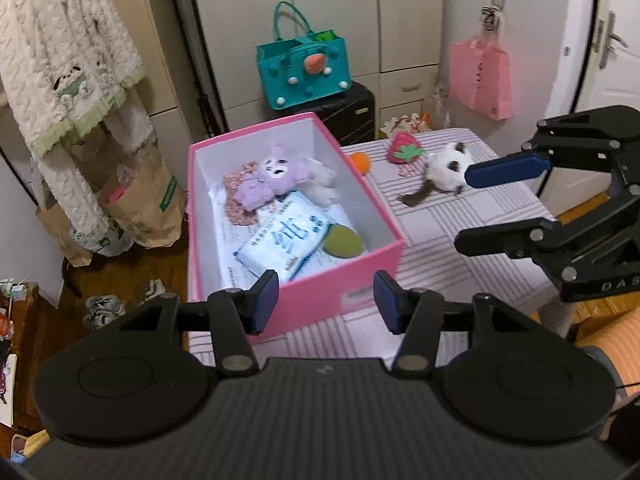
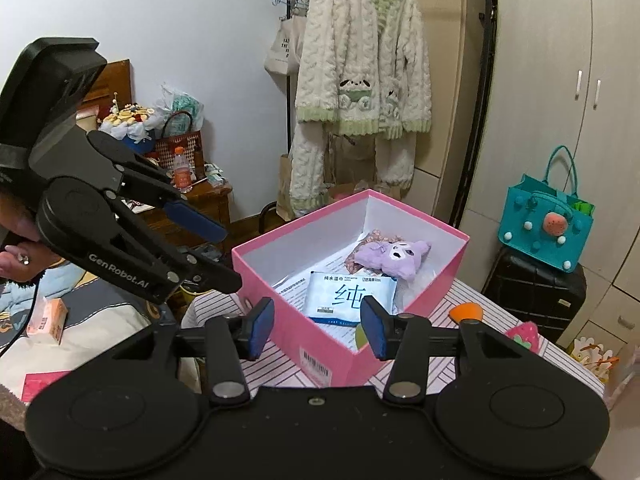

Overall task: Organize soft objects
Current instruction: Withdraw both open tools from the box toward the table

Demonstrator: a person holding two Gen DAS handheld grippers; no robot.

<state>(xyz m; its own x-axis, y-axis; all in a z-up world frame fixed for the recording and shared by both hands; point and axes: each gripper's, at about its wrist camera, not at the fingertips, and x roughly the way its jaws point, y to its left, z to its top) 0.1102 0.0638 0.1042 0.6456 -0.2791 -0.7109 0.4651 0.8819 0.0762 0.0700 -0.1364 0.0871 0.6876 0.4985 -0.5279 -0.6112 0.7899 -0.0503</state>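
Left tongs (image 1: 326, 300) and right tongs (image 2: 318, 326), both part open and empty, above the near edge of the pink box (image 1: 340, 280). Inside: purple plush (image 1: 268, 178), wipes pack (image 1: 284, 242). Right of the box, on the striped surface (image 1: 460, 240): white plush (image 1: 446, 170), strawberry toy (image 1: 406, 148), orange piece (image 1: 360, 162). All probably light, compressible; pinch mid-body.

I'm looking at a small room: tall cream wardrobe doors (image 1: 340, 16), a white panelled door with a metal handle (image 1: 608, 40), dark wooden floorboards (image 1: 132, 268), a fluffy white-and-green robe on a black metal garment rack (image 2: 360, 60), and a black hard-shell suitcase (image 2: 536, 292) under a teal felt tote (image 2: 548, 224).
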